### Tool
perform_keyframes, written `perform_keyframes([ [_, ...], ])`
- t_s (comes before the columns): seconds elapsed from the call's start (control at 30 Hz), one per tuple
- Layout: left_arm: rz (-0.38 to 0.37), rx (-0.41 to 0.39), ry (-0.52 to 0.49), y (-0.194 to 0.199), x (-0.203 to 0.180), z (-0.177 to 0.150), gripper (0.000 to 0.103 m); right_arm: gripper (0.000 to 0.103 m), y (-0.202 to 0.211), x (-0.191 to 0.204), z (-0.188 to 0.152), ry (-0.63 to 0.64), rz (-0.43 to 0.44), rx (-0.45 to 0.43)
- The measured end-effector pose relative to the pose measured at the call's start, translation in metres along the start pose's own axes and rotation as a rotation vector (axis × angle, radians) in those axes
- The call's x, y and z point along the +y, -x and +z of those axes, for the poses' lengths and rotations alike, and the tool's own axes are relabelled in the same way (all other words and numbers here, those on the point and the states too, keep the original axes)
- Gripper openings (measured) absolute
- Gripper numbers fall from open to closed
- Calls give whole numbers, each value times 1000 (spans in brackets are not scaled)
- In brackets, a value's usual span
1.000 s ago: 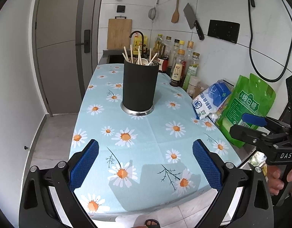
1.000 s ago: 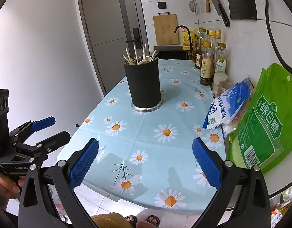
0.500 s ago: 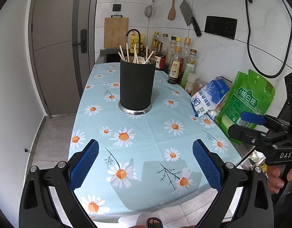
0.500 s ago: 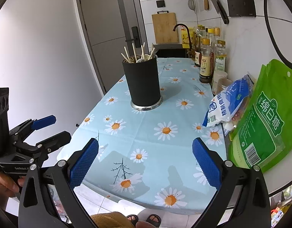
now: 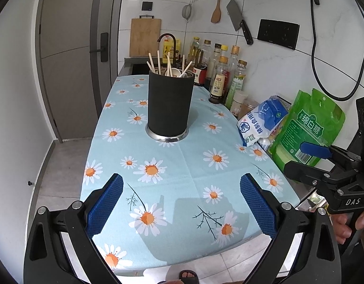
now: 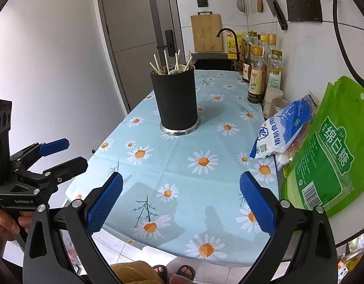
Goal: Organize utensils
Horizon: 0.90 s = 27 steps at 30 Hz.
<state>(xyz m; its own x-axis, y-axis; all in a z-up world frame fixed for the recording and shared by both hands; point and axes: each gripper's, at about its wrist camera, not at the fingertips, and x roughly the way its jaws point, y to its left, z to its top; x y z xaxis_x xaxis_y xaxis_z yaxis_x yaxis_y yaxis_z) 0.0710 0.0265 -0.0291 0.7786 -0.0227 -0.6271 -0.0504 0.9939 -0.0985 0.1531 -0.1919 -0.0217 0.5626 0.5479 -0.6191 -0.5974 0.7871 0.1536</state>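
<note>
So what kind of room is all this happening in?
Most likely a small home kitchen. A cleaver and wooden spatula hang on the tiled wall, sauce bottles line the counter, and a black holder of chopsticks stands on the daisy tablecloth.

Left wrist view: looks forward between the left tongs point(image 5: 181, 203) from the near end of the counter point(image 5: 182, 165), angled slightly down, facing the far tiled wall.
Right wrist view: looks forward between the right tongs point(image 6: 181, 203) from the same near end, set further right, close to the green sugar bag point(image 6: 329, 163).
Nearness: both sit back from the black utensil holder point(image 5: 169, 104), which stands mid-counter.
Shared ground: daisy tablecloth point(image 6: 201, 156), holder, bottles point(image 5: 221, 80), cutting board point(image 5: 144, 37).
Cross-sight: each view catches the other tongs at its edge.
</note>
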Motion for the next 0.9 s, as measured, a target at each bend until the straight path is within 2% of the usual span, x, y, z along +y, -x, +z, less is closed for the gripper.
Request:
perform_keyframes([
  [0.9,-21,13,3,-10,6,6,96,98,-8,-1,4,-19,-19,3],
])
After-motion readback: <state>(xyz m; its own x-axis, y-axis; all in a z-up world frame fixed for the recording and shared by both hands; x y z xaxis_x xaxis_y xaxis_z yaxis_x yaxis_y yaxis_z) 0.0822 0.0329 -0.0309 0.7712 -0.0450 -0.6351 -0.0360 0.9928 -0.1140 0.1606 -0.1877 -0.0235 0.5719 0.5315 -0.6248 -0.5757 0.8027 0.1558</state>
